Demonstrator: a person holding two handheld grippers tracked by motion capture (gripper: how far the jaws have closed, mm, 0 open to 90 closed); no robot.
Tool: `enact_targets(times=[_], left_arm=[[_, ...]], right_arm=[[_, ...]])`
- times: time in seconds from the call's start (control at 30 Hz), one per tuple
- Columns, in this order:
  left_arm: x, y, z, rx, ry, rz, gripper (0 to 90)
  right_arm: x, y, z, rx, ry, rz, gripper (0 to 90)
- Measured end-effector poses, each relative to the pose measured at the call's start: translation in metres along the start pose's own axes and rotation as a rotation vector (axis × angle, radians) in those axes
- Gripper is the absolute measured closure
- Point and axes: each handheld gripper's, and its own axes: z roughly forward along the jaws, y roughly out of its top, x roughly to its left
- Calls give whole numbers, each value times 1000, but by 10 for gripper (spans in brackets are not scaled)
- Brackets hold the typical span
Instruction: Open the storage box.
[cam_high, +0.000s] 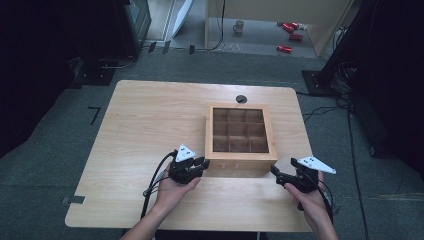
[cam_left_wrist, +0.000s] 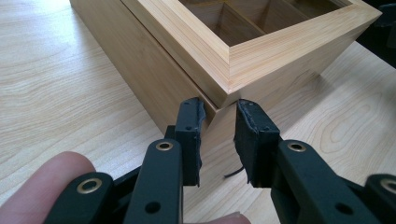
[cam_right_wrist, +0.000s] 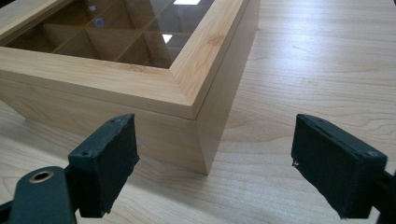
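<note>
Pale table (cam_high: 150, 130) carries the wooden box (cam_high: 240, 159); my left gripper (cam_left_wrist: 219, 140) narrowly parted at its corner, right gripper (cam_right_wrist: 215, 172) spread wide

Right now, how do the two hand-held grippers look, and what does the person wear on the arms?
Both the left gripper and the right gripper are black, each topped by a grey three-cornered plate and trailing a black cable. Their jaws carry dark pads and brass-coloured rivets. The forearms look bare, without sleeves.

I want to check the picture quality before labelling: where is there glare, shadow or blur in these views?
Right gripper view: bright lamp reflections on the glass lid of the wooden box, with a soft shadow beneath its corner. Left gripper view: the fingertip at the bottom edge is blurred; the left claw is sharp. High view: the table is lit evenly, and the room around it is dark.
</note>
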Motion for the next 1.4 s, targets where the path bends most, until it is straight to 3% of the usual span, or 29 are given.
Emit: enact_targets(times=[0.2,0.87,1.4], left_arm=[[0,0,0,-7,2,1,721],[2,2,-2,-19,-22,-4,720],[2,8,-4,-22,-34,5,718]], right_arm=[[1,-1,1,1,18,-6,144],[1,-3,5,11,12,-9,145],[2,-3,12,-20,2,5,145]])
